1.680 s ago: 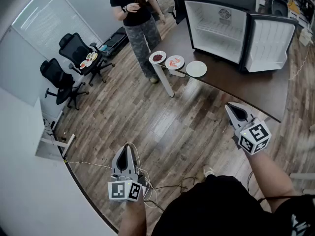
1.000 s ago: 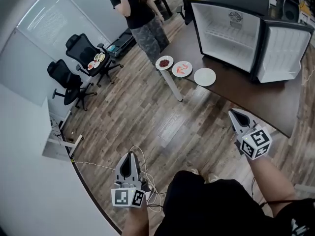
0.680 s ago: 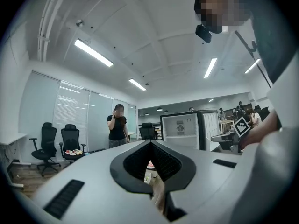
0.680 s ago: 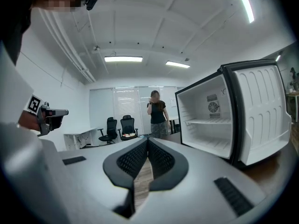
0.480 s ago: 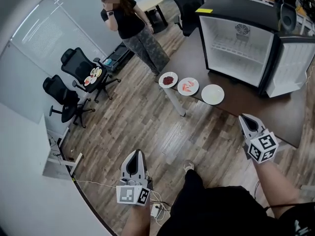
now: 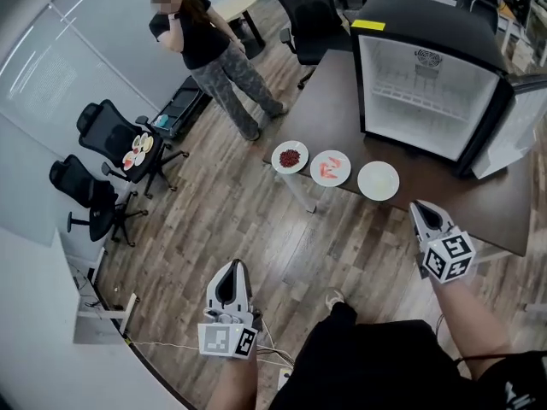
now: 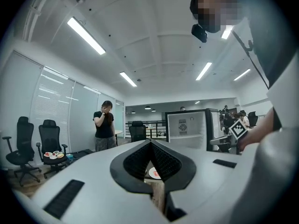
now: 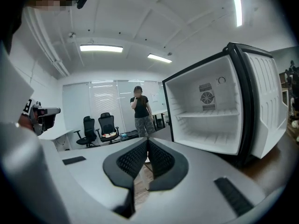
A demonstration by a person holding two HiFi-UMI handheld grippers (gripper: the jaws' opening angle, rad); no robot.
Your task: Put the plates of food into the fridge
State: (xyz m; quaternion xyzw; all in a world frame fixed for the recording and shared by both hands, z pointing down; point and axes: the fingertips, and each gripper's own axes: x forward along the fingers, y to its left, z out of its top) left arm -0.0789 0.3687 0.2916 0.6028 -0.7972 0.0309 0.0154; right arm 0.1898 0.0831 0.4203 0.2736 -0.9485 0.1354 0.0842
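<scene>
Three plates stand in a row at the near edge of the dark table [image 6: 335, 92]: one with dark red food [image 6: 290, 156], one with orange-red food [image 6: 330, 167] and a plain white one [image 6: 378, 180]. Behind them the small fridge [image 6: 425, 94] stands with its door swung open and its white shelves bare. My left gripper [image 6: 230, 271] hangs over the wood floor, well short of the table, shut and empty. My right gripper [image 6: 420, 207] is just in front of the white plate, also shut and empty. The right gripper view looks into the fridge [image 8: 212, 118].
A person [image 6: 203, 48] stands on the floor to the left of the table. Two black office chairs are at the left; the nearer chair [image 6: 135, 152] holds more plates of food. Another chair [image 6: 308, 20] sits behind the table. A cable lies on the floor by my feet.
I have moved closer to the table, so plates and fridge sit nearer and lower in view. Both grippers came along, still shut. The person has drifted left and away.
</scene>
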